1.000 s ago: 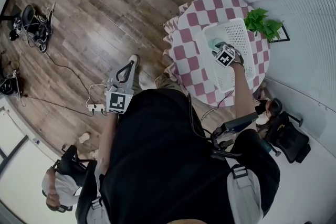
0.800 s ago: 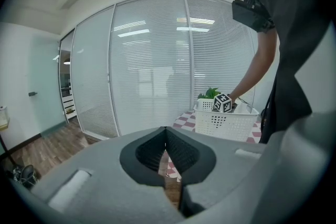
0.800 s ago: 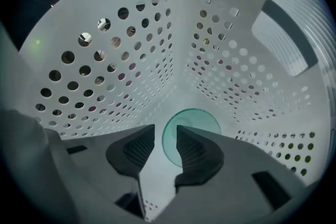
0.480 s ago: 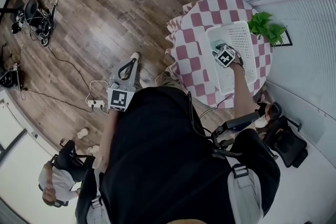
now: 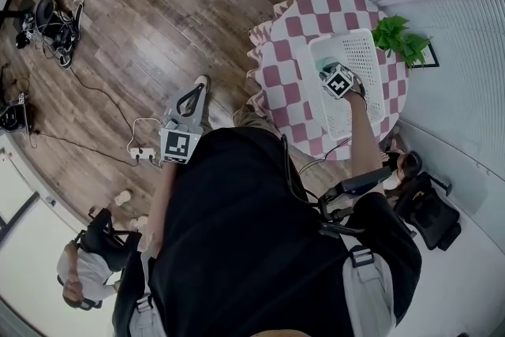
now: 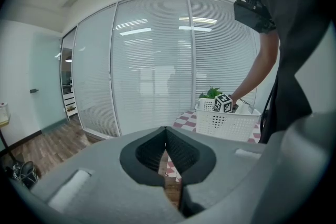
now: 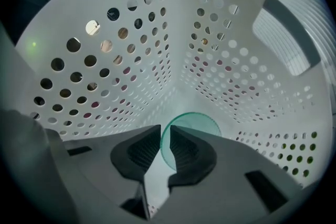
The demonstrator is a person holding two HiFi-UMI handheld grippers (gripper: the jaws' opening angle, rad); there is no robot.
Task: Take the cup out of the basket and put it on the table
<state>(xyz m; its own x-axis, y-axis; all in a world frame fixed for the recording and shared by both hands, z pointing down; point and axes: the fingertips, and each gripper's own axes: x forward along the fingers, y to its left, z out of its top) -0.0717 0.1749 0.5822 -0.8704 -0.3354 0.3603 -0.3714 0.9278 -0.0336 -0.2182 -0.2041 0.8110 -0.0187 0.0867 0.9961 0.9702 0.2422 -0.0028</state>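
Wooden floor [image 5: 118, 28] is seen around a chequered table [image 5: 288, 51] at one o'clock, on which a white basket [image 5: 364, 51] is set. The left gripper [image 6: 165, 147] is held at the table's nine o'clock, jaws together and empty. The right gripper [image 7: 165, 136] is pointed down into the basket. Its jaws have just been closing and are clamped on the wall of the green cup [image 7: 197, 123] inside.

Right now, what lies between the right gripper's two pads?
The wall of the green cup, in the basket. The right gripper, jaws just closed further, pinches it; the right gripper view shows this.
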